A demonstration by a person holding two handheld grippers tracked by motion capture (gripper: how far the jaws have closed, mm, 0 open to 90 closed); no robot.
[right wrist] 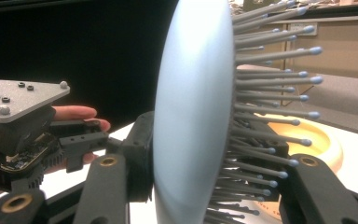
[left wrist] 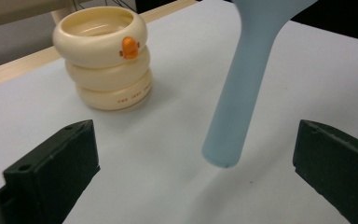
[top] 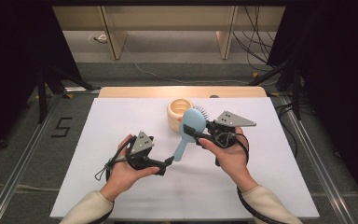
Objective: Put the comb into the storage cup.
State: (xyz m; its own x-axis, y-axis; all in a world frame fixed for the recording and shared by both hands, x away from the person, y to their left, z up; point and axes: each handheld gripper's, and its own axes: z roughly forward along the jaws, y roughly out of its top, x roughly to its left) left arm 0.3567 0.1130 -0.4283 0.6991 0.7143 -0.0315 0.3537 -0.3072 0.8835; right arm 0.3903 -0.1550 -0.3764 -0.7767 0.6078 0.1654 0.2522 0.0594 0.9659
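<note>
The left hand-held gripper (top: 167,163) stands wide, holding nothing, the pale blue hairbrush (top: 189,128) handle hanging free between its jaws. The right hand-held gripper (top: 198,136) clamps the brush's oval head, bristles at 1 o'clock. A cream ringed pot (top: 179,114) stands behind at 12. The white surface (top: 121,121) is open leftward.

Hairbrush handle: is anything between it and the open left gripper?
Nothing visible. The handle hangs free between the open left gripper's jaws, touching neither, over bare table. The cream holder stands off to one side.
</note>
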